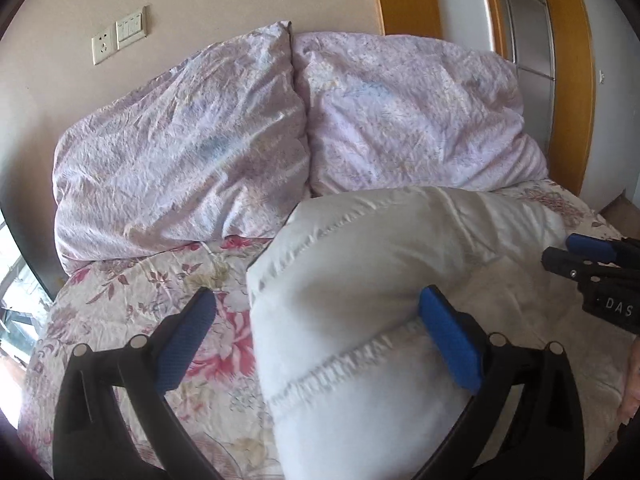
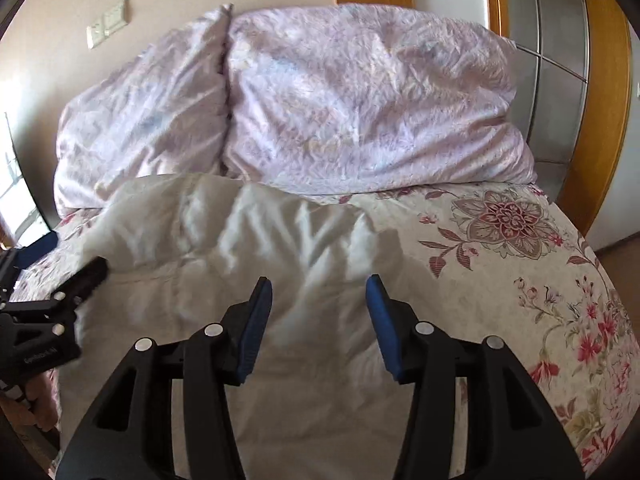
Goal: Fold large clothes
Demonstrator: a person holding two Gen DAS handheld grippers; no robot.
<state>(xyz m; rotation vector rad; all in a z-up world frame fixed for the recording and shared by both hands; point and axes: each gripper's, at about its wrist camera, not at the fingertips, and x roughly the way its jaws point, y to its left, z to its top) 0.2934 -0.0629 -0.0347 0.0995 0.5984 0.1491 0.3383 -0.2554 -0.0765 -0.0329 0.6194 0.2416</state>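
Over the white padded garment [image 2: 280, 240] I see my right gripper [image 2: 320, 300] half open, empty — left gripper [image 1: 320, 320] wide, floral bedspread [image 2: 520, 280] free rightward.

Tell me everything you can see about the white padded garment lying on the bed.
The white padded garment looks like a puffy quilted piece of smooth, slightly shiny fabric with stitched seams. It lies rumpled on the floral bedspread, its far edge near the two lilac pillows. A bulging fold of it sits between the open fingers of the left tool, one blue pad against it. The right tool hovers open over the middle of it, gripping nothing. What kind of garment it is cannot be told.
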